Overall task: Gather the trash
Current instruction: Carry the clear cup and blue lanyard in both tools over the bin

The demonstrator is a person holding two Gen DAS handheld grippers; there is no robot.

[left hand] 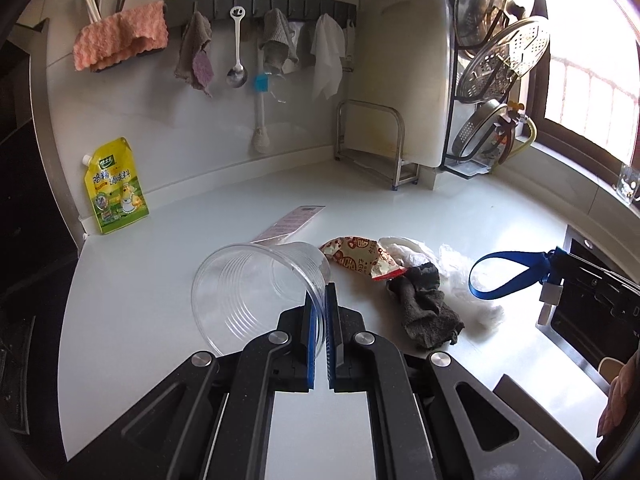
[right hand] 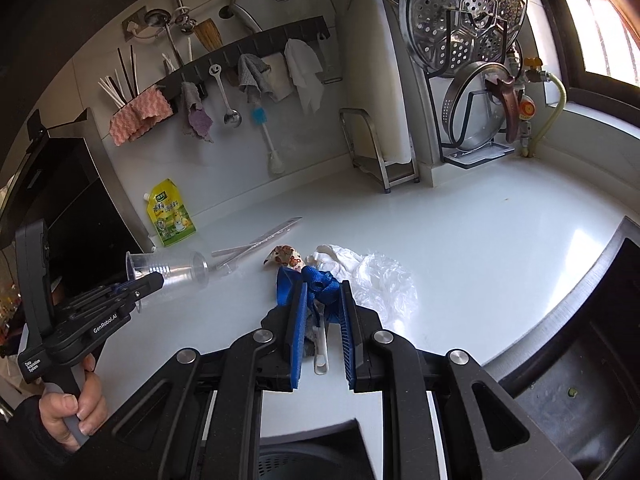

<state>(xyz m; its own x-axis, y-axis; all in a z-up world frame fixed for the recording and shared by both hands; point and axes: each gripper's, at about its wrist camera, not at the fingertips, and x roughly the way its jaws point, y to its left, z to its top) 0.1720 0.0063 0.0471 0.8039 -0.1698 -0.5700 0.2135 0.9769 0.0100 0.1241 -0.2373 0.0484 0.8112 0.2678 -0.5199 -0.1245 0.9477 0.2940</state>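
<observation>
A: Clear cup (left hand: 256,292)?
B: Lifted off the counter (left hand: 460,216), rim pinched in the left gripper (left hand: 320,292).
A: Right gripper (right hand: 322,304)?
B: Clamped on a blue strap (right hand: 320,284), apparently. Wrapper (left hand: 360,258) on the counter.

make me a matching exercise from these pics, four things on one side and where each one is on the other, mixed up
Things:
1. clear cup
2. blue strap
3. yellow pouch
4. spoon

Places:
A. hanging from the wall rack
B. leaning against the wall at the counter's back
C. pinched by the left gripper
D. held in the right gripper

Pairs: 1-C, 2-D, 3-B, 4-A
</observation>
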